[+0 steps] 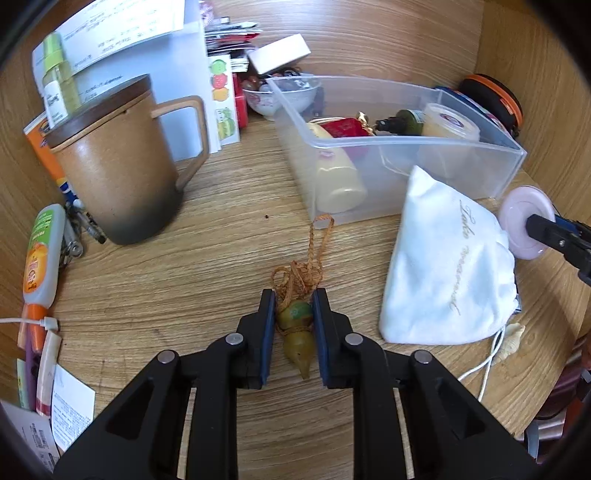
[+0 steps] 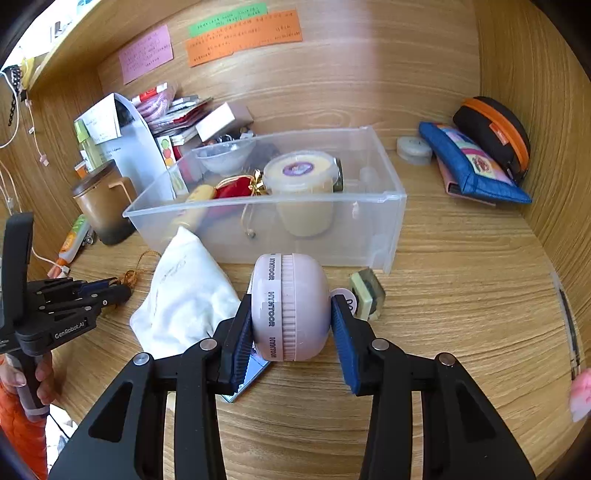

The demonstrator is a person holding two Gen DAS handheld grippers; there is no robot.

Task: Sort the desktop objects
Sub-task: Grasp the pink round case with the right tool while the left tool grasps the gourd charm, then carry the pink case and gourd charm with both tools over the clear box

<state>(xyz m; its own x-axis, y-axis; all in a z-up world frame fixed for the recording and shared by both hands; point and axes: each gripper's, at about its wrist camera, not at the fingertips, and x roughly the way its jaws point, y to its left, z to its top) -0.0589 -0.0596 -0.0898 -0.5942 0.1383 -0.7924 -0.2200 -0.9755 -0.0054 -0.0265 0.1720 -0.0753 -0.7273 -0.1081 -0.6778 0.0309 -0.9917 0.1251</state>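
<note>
left gripper [image 1: 294,325] is clamping the green-brown gourd charm [image 1: 295,334], its orange cord [image 1: 314,254] trailing toward the clear plastic bin [image 1: 480,168] | right gripper [image 2: 291,325] is pinching the pink round case [image 2: 291,306] near the bin's front wall | white drawstring pouch [image 1: 447,266] is lying between the two grippers on the wooden desk [image 1: 207,266]

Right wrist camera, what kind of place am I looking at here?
Most likely a wooden study desk set in a walled nook at home or in a dorm. Sticky notes are stuck on the back panel, a lidded mug stands by papers, and a clear plastic bin holds small personal items.
</note>
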